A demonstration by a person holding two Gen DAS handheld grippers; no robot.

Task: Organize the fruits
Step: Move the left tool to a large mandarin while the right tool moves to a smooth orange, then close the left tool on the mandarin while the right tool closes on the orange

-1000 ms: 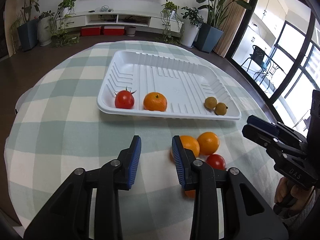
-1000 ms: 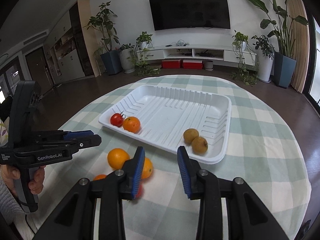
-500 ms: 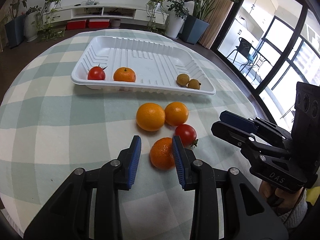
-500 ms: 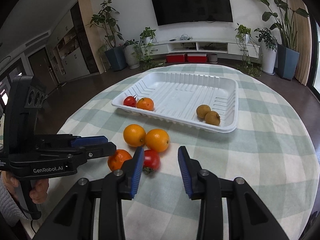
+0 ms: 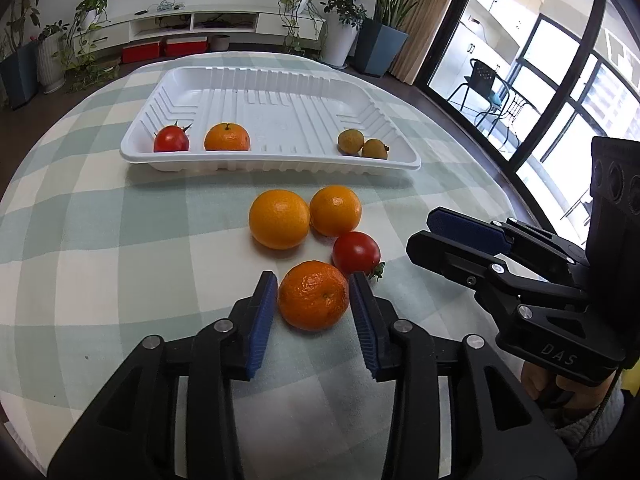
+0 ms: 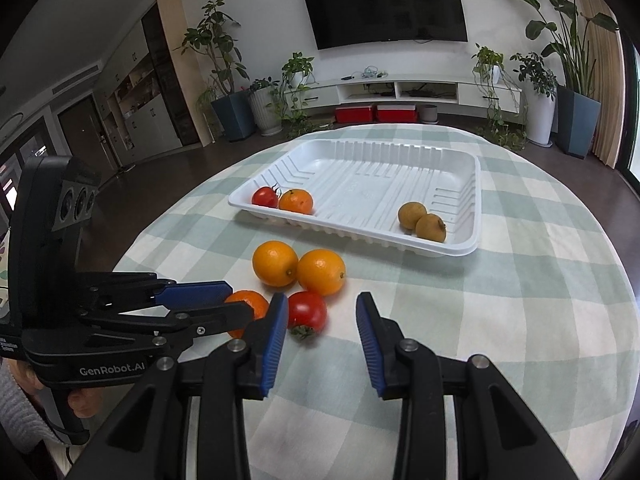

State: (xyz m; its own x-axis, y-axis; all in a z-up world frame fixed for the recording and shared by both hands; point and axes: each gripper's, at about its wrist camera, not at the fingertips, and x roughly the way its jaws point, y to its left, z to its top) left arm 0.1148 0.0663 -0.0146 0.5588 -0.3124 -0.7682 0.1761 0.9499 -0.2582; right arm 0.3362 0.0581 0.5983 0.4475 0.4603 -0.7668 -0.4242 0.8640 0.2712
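A round table under a green-and-white checked cloth fills the middle of the room, and toward its twelve o'clock edge sits a white ribbed plastic tray. In the tray's near left corner a tomato lies beside a mandarin, close together, while at the near right end two small brownish fruits lie touching each other. On the cloth in front of the tray, four loose fruits cluster: two oranges side by side and touching, a second tomato just at their five o'clock, and a dimpled tangerine nearest the person. The left gripper straddles that tangerine, its blue ribbed pads flanking it at nine and three o'clock; its jaws are opening, with a sliver of cloth showing on either side, so the fruit sits between them without being squeezed. In the right wrist view its black body carries the white lettering "GenRobot.AI", held in a hand with a grey knitted sleeve. The right gripper hangs over bare cloth at the loose tomato's three o'clock, its jaws parted and nothing between them; seen from the left, its underside reads "DAS". Against the far wall hangs a dark television, too blank to show any writing.
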